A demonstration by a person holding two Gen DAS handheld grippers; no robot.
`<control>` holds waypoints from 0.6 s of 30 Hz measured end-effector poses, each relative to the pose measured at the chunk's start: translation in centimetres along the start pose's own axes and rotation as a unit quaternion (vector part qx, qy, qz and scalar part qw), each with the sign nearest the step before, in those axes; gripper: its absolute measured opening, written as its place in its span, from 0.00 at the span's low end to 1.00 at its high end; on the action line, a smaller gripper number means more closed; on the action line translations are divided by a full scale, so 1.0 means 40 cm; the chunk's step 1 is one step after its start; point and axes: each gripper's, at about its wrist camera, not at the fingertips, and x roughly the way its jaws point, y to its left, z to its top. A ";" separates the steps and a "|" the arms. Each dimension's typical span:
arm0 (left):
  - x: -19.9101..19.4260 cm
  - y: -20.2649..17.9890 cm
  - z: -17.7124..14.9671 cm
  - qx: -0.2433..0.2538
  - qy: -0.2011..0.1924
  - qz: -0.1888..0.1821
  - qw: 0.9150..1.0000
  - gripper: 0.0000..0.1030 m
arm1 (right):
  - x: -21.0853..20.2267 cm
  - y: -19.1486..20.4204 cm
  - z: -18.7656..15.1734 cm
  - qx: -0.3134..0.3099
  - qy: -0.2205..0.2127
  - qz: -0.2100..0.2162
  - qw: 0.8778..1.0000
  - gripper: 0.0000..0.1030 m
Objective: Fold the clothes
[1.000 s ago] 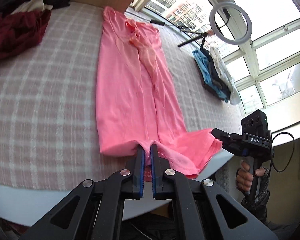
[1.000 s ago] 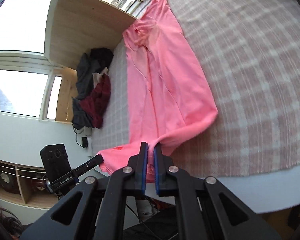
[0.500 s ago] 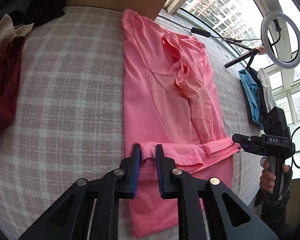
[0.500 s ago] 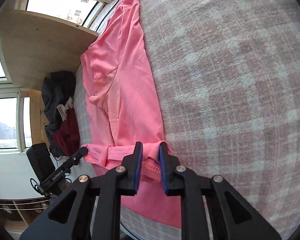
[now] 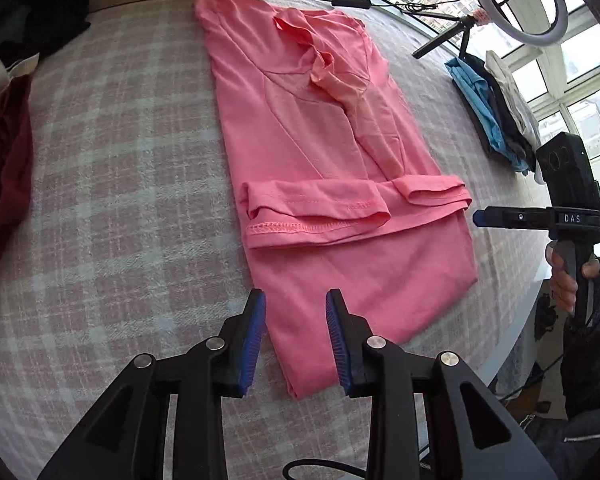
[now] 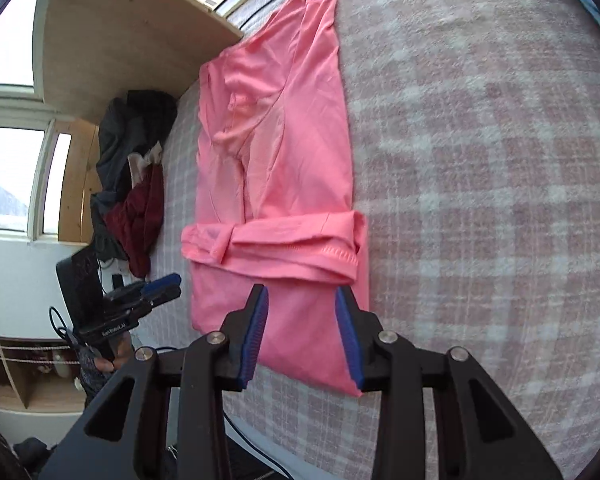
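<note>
"DAS" on the right tongs (image 5: 477, 217); small, barely legible white lettering on the left tongs (image 6: 160, 290).

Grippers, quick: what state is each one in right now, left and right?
Left gripper: open, holding nothing, above the folded pink fabric shirt.
Right gripper: open, holding nothing, over the same shirt's near end.

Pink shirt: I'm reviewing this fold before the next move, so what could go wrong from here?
1. The hem of the pink shirt lies rolled and bunched, not flat; folding over it may lock in a lump.
2. The sleeve is crumpled on top, so wrinkles could stay inside.
3. Both the left hand-held gripper and right hand-held gripper are open and hold nothing; the loose fold may slip on the checked blanket.
</note>
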 end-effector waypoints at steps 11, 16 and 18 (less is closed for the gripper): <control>-0.018 0.083 0.137 -0.052 -0.076 -0.022 0.995 0.28 | -0.036 0.029 0.123 -0.004 -0.082 -0.027 0.996 0.33; 0.034 0.023 0.122 0.005 -0.044 -0.042 0.998 0.29 | 0.000 0.061 0.085 -0.061 -0.050 -0.071 0.994 0.33; 0.070 0.005 0.136 0.015 -0.034 -0.043 0.998 0.29 | 0.045 0.064 0.092 -0.070 -0.035 -0.076 0.994 0.33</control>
